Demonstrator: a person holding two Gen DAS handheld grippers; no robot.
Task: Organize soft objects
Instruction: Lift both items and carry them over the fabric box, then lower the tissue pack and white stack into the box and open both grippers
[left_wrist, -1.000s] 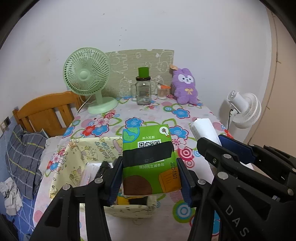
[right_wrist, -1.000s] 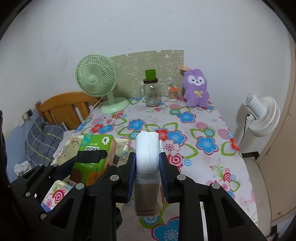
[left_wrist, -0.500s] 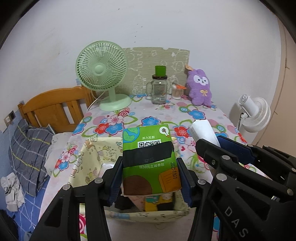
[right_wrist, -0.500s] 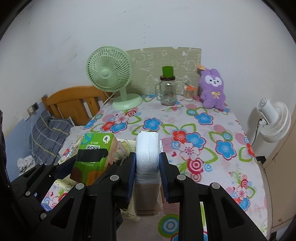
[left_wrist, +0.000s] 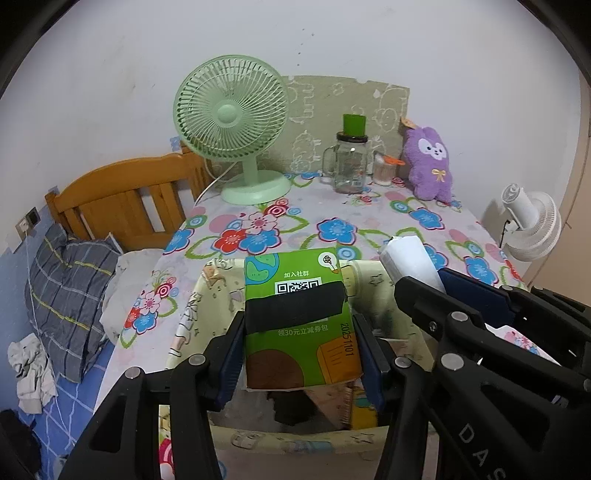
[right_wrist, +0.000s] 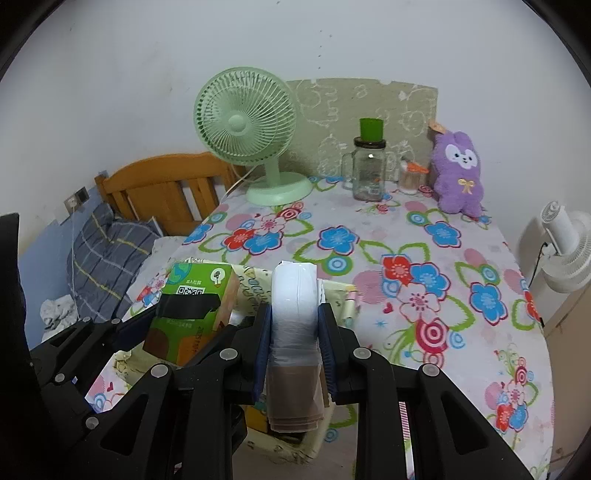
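A green tissue pack (left_wrist: 299, 321) is clamped in the left gripper (left_wrist: 299, 354), a white bag roll (right_wrist: 294, 306) pinched in the near-shut right gripper (right_wrist: 294, 350), both held over the fabric storage bin (left_wrist: 192, 314), seemingly for dropping in.

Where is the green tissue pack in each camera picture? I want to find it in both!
Left wrist view: the green tissue pack sits in the lower middle, clamped between the left tongs, above the fabric bin.
Right wrist view: the same pack is at lower left, beside the white roll in the right tongs.
Shared landmark: the green fan at the table's far edge, up and to the left of middle in both.
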